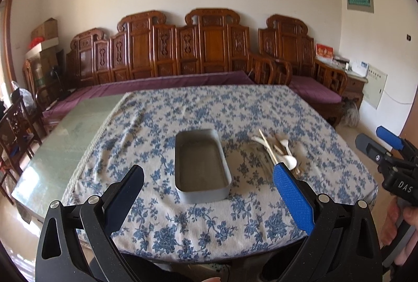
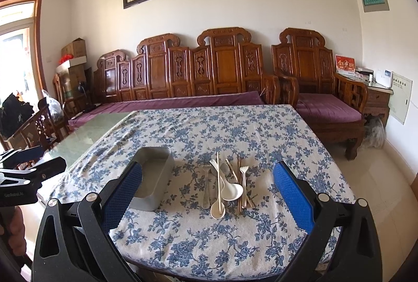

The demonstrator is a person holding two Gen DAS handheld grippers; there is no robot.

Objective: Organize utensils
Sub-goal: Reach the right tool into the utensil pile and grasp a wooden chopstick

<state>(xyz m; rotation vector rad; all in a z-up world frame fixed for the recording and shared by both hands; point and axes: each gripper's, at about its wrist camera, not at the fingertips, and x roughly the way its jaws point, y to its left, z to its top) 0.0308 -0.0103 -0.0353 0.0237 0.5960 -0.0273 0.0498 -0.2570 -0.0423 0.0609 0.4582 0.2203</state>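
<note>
Right wrist view: the right gripper (image 2: 207,193) hangs above the near edge of a table draped in a blue-flowered cloth (image 2: 235,130), its blue-padded fingers spread wide with nothing between them — the utensil pile (image 2: 227,185) lies directly ahead in the gap. White spoons, pale forks, a metal spoon and dark chopsticks lie heaped and crossing one another on the cloth. Just left of the pile stands the grey metal tray (image 2: 154,177), an oblong tin that holds nothing in either view.

From the left wrist camera, the left gripper (image 1: 209,185) is likewise fully open and empty, aimed at the tray (image 1: 202,164), with the pile (image 1: 278,151) to its right and the other tool in a person's hand at the far right edge.

By the look of it the sorting has not begun: no piece is in the tin. The opening step appears to be the approach to a first pick. That move calls for lowering the right-hand tongs onto one utensil — likely the white spoon on top, nearest the camera — and closing on its handle without dragging the tangled chopsticks along, while the left tool could steady the tray.
</note>
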